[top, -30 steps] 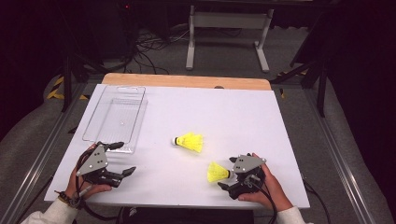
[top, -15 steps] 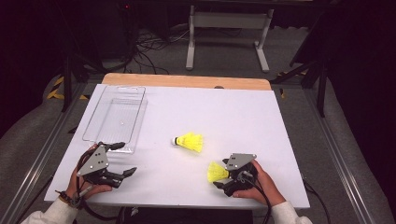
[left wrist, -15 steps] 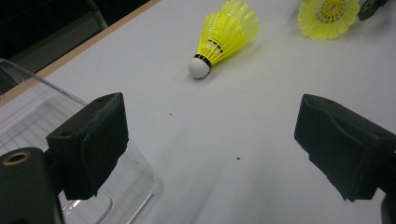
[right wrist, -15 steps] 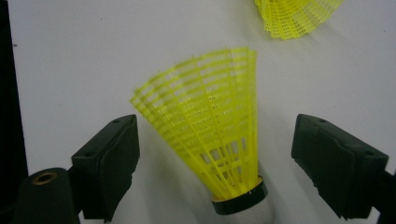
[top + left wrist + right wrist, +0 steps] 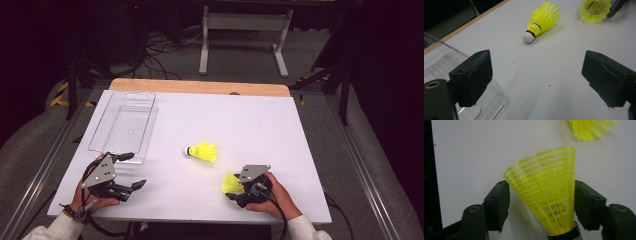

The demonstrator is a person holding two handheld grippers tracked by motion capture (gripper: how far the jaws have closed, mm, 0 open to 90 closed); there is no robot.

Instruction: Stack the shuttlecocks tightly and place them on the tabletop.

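Observation:
Two yellow shuttlecocks lie on the white table (image 5: 260,125). One (image 5: 202,151) (image 5: 544,20) rests mid-table, its white cork toward the tray. The other (image 5: 231,183) (image 5: 546,195) (image 5: 595,8) lies between the jaws of my right gripper (image 5: 234,187) (image 5: 541,187). Those jaws have just been closing on its skirt; the right pad grazes the mesh, a small gap remains at the left pad, and the skirt is not squeezed. My left gripper (image 5: 136,170) (image 5: 536,77) rests open and empty at the front left, beside the tray's near corner.
A clear plastic tray (image 5: 100,135) (image 5: 439,55) sits empty at the left of the table. In the right gripper view the mid-table shuttlecock's skirt (image 5: 591,128) shows at the top edge. The table's front edge is just behind both hands.
My right gripper has slid a little left around the near shuttlecock and its jaws have narrowed. The left hand and the mid-table shuttlecock have stayed put.

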